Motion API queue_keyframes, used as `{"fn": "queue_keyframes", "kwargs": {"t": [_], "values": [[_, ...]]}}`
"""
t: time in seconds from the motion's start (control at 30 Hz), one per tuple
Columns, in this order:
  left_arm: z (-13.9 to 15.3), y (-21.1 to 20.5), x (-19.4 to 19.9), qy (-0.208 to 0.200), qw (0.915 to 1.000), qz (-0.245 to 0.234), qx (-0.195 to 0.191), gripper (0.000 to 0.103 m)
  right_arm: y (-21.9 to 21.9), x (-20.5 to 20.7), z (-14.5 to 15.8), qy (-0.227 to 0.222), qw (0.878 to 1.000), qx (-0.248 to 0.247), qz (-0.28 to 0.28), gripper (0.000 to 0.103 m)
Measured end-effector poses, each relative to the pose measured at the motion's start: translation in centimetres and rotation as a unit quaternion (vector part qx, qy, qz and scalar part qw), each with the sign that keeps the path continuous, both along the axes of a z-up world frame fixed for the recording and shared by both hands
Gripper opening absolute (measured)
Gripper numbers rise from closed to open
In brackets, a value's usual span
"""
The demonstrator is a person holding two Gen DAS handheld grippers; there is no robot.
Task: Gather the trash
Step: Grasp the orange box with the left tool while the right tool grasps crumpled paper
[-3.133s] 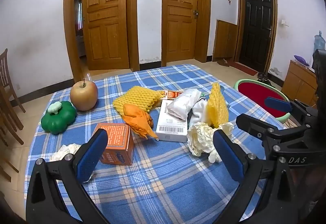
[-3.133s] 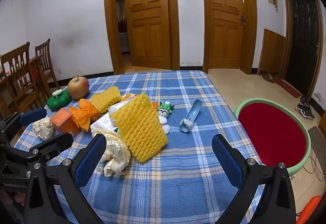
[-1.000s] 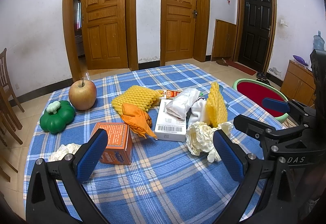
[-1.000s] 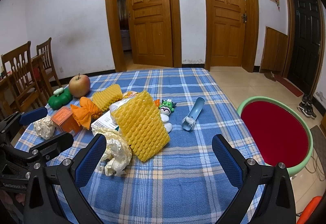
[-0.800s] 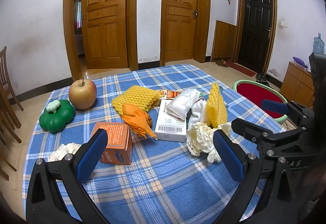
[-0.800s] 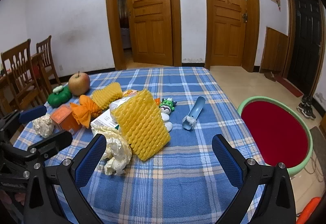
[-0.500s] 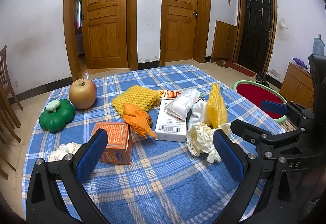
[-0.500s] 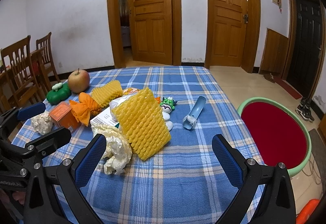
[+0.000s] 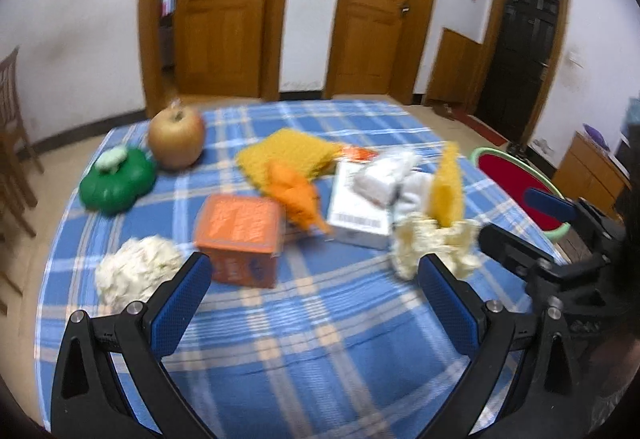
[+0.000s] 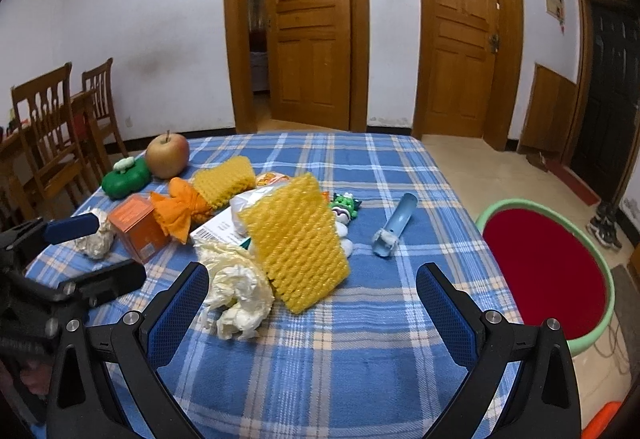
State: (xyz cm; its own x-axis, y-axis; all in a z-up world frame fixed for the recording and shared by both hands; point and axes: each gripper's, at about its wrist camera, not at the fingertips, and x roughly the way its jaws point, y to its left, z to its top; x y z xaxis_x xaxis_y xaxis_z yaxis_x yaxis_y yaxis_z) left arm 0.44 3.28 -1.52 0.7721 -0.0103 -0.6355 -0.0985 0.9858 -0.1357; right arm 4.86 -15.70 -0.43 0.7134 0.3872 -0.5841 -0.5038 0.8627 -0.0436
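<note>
Trash lies on a blue checked tablecloth (image 9: 320, 319). An orange box (image 9: 240, 235), a crumpled white paper ball (image 9: 134, 271), a crumpled cream paper wad (image 10: 236, 291), an upright yellow foam net (image 10: 298, 239), a flat yellow foam net (image 9: 286, 157), an orange wrapper (image 9: 298, 199) and a white box (image 9: 356, 211) show. My left gripper (image 9: 312, 299) is open and empty, just short of the orange box. My right gripper (image 10: 312, 311) is open and empty, near the cream wad and yellow net. A red bin with a green rim (image 10: 548, 271) stands beside the table on the right.
An apple (image 9: 176, 137) and a green pepper toy (image 9: 116, 183) sit at the table's far left. A small green toy figure (image 10: 344, 205) and a light blue tube (image 10: 394, 225) lie right of the pile. Wooden chairs (image 10: 52, 143) stand left; doors behind.
The left gripper has moved forward and to the left, toward the orange box and the paper ball; its view is motion-blurred. The right gripper has edged slightly closer to the pile. Both stay open.
</note>
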Motion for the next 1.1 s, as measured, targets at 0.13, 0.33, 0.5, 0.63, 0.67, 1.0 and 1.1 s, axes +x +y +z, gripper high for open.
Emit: {"fn": "queue_keyframes", "kwargs": {"t": [0.13, 0.33, 0.5, 0.63, 0.67, 1.0, 1.1], "values": [[-0.8, 1.2, 0.7, 0.021, 0.9995, 0.025, 0.005, 0.101, 0.3, 0.0, -0.1, 0.000, 1.000, -0.008, 0.007, 0.103], [-0.9, 2.4, 1.3, 0.027, 0.9986, 0.041, 0.017, 0.101, 0.0, 0.3, -0.1, 0.009, 1.000, -0.002, 0.006, 0.103], [-1.3, 2.9, 3.1, 0.042, 0.9986, 0.031, 0.003, 0.101, 0.1, 0.5, -0.1, 0.015, 1.000, -0.004, 0.006, 0.103], [-1.6, 2.9, 3.5, 0.051, 0.9983, 0.028, -0.002, 0.074, 0.1, 0.5, -0.1, 0.019, 1.000, -0.003, 0.007, 0.103], [-1.6, 3.0, 3.5, 0.053, 0.9983, 0.026, -0.005, 0.061, 0.0, 0.6, -0.1, 0.020, 1.000, -0.003, 0.007, 0.103], [0.3, 3.7, -1.0, -0.016, 0.9980, 0.033, -0.052, 0.052, -0.6, 1.3, -0.6, 0.063, 0.998, 0.023, 0.013, 0.103], [1.1, 3.7, -2.5, -0.028, 0.9974, 0.034, -0.057, 0.052, -0.8, 1.4, -1.2, 0.121, 0.990, 0.068, 0.031, 0.103]]}}
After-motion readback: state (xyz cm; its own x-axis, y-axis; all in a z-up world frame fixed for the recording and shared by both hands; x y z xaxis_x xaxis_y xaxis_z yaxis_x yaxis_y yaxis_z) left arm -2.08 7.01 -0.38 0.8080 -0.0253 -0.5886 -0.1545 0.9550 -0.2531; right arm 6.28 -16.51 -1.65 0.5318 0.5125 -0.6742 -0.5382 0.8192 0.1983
